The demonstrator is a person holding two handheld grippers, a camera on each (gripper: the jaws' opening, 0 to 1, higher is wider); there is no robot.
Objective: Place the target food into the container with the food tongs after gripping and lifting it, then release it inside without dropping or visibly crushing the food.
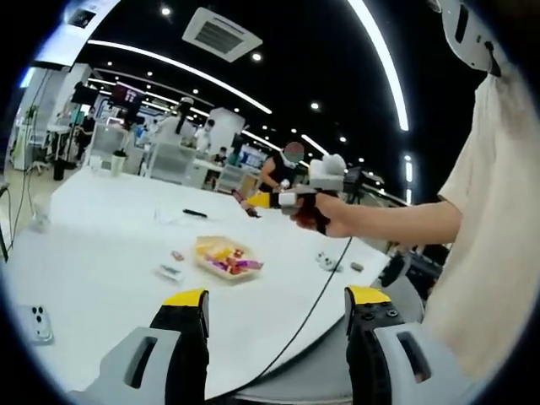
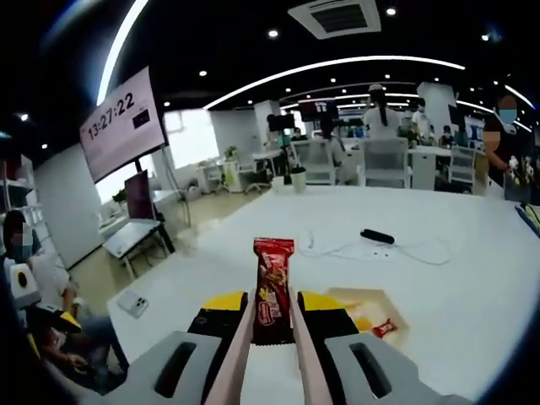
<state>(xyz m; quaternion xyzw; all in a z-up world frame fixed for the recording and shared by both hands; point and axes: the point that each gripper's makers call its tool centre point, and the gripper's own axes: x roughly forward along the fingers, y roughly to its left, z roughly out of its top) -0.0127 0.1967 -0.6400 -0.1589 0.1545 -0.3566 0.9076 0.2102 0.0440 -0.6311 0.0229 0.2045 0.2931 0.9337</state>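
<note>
Red foil wrapper first: a long snack bar [image 2: 272, 287] stands upright between the tips of pale food tongs [image 2: 245, 346], and the right gripper [image 2: 272, 312] squeezes those tongs shut from outside, so the bar's long axis runs straight ahead along the jaws. Just beyond and to the right of that gripper, lower down on the white table [image 2: 439, 253], lies the shallow container [image 2: 371, 314] with a few wrapped sweets already in it; the bar hangs above and left of it, not yet over its middle. I judge the coming move to be a short carry forward and rightward, then a lowering before the tongs ease apart. The left gripper [image 1: 275, 305] holds nothing, its yellow-tipped jaws spread wide, and from it the same container [image 1: 226, 257] sits ahead on the table, with the hand [image 1: 333, 215] carrying the right gripper raised beyond it; the right is clearly the nearer one. Farther off on the table lie a black remote [image 2: 377, 236] and a white cable. Behind is an open office with strip lights and a clock screen [image 2: 122, 122].
</note>
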